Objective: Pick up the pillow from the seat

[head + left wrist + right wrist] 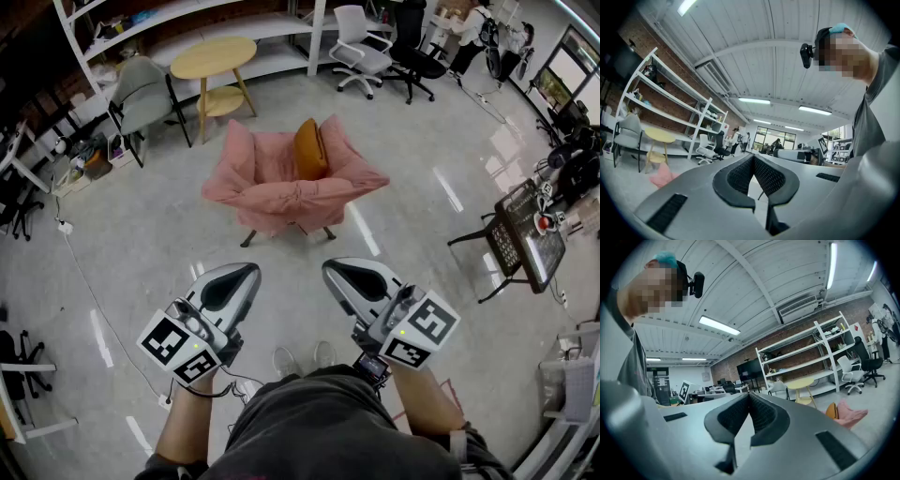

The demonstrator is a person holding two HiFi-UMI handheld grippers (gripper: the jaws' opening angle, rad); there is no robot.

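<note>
Leaning upright against the backrest of the pink armchair (281, 192), the orange pillow (310, 149) stands on its seat. Well short of the armchair, the left gripper (246, 272) and right gripper (333, 270) hover side by side, each with jaws pressed together on nothing.

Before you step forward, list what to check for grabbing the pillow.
1. Pillow standing on the pink chair's seat: ok.
2. Floor up to the chair free of obstacles: ok.
3. Left claw open: not ok, shut.
4. Right claw open: not ok, shut.
5. Claws within reach of the pillow: not ok, well short of the chair.
6. Anything behind the pillow: cannot tell.
</note>
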